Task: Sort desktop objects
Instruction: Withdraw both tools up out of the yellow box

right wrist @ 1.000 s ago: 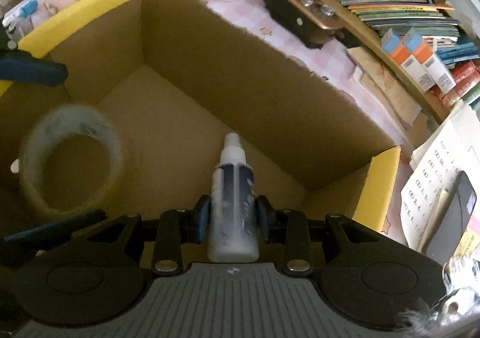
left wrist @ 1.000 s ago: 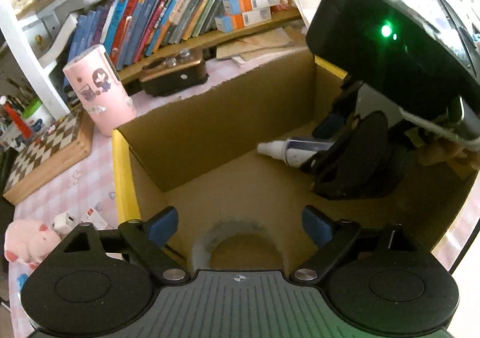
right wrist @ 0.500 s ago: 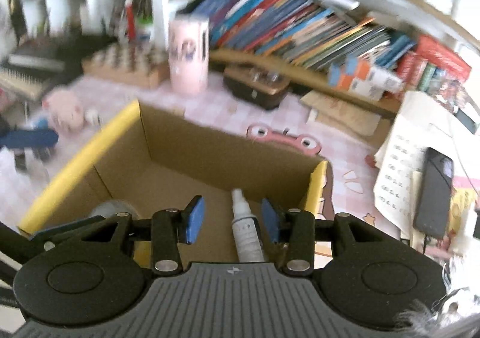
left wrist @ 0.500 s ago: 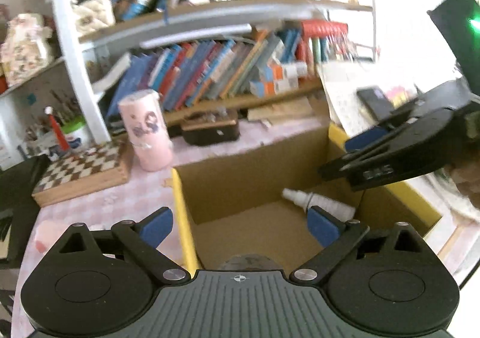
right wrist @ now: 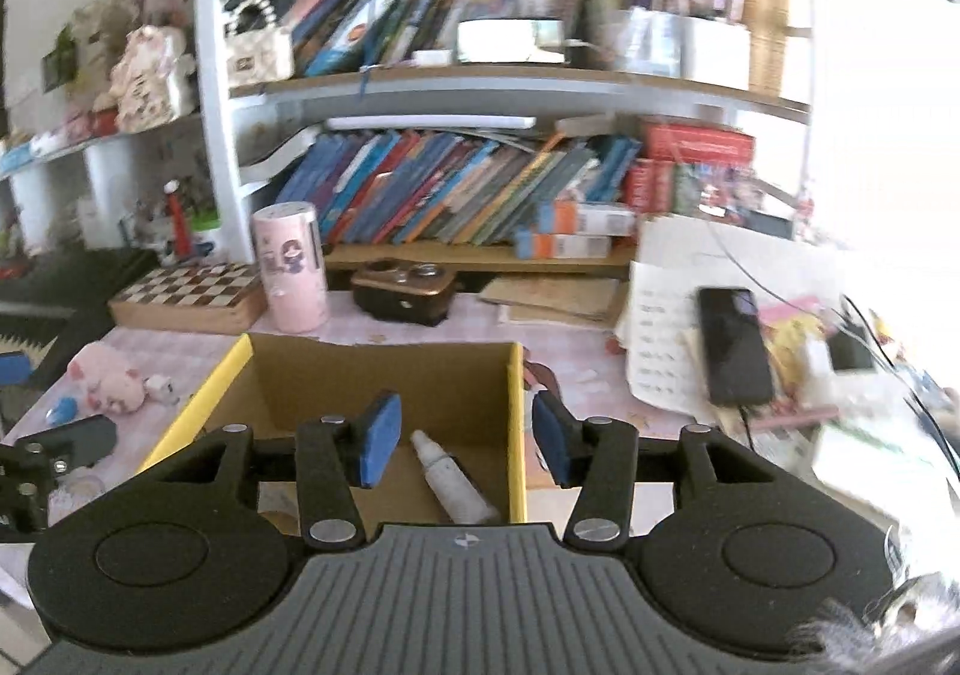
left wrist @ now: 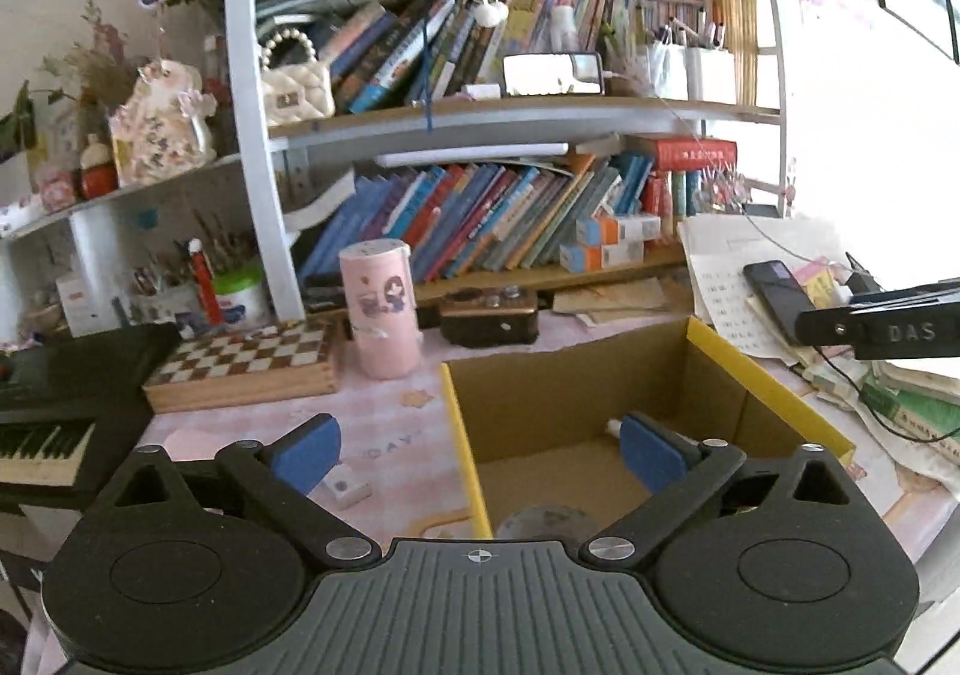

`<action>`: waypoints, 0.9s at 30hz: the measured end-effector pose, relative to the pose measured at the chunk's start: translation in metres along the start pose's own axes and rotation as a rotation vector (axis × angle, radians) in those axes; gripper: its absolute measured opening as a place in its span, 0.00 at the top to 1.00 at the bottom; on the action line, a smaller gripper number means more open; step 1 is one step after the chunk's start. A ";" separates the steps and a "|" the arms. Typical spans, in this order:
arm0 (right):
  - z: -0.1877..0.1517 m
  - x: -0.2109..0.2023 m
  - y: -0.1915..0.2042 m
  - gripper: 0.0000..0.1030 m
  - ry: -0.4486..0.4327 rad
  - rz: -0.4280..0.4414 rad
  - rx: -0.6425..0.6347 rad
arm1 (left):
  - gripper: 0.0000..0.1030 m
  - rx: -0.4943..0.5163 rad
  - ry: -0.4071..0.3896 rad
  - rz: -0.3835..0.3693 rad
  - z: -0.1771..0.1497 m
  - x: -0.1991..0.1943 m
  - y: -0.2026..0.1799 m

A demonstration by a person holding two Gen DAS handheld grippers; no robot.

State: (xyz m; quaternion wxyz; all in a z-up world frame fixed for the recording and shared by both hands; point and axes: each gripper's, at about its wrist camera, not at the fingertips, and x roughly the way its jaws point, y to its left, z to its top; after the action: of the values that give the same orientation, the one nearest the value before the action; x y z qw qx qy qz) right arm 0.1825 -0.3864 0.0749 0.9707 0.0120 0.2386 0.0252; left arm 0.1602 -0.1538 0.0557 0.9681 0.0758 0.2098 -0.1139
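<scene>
The right gripper point(right wrist: 465, 444) has let go of the bottle point(right wrist: 453, 486), now lying in the box point(right wrist: 516, 423), and risen, fingers apart like the left gripper's point(left wrist: 477, 450); that item looks sorted.

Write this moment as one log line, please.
left gripper: open, empty | right gripper: open, empty | white plastic spray bottle: lying inside yellow-edged cardboard box | tape roll: in box

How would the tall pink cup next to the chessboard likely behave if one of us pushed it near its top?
The pink cup stands upright, taller than wide, so it would probably tip rather than slide. Its round body may roll toward the chessboard. It looks smooth, perhaps slippery.
</scene>
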 end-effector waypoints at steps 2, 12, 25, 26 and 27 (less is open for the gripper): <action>-0.010 -0.010 0.003 0.51 -0.014 -0.035 0.026 | 0.02 0.004 -0.005 0.002 -0.006 -0.006 0.003; -0.058 -0.032 0.034 0.51 0.054 -0.101 0.110 | 0.02 -0.069 0.003 0.010 -0.038 -0.029 0.028; -0.105 -0.063 0.094 0.50 0.079 -0.141 0.156 | 0.02 -0.037 0.051 0.013 -0.077 -0.063 0.061; -0.107 -0.065 0.098 0.50 0.086 -0.139 0.156 | 0.02 -0.032 0.054 0.014 -0.080 -0.066 0.064; -0.109 -0.066 0.102 0.50 0.093 -0.139 0.157 | 0.02 -0.027 0.057 0.015 -0.083 -0.068 0.066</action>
State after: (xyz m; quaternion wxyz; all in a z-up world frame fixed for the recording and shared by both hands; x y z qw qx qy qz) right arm 0.0687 -0.2865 0.0127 0.9541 0.0703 0.2849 -0.0604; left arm 0.0838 -0.0616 0.0161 0.9635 0.0676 0.2383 -0.1016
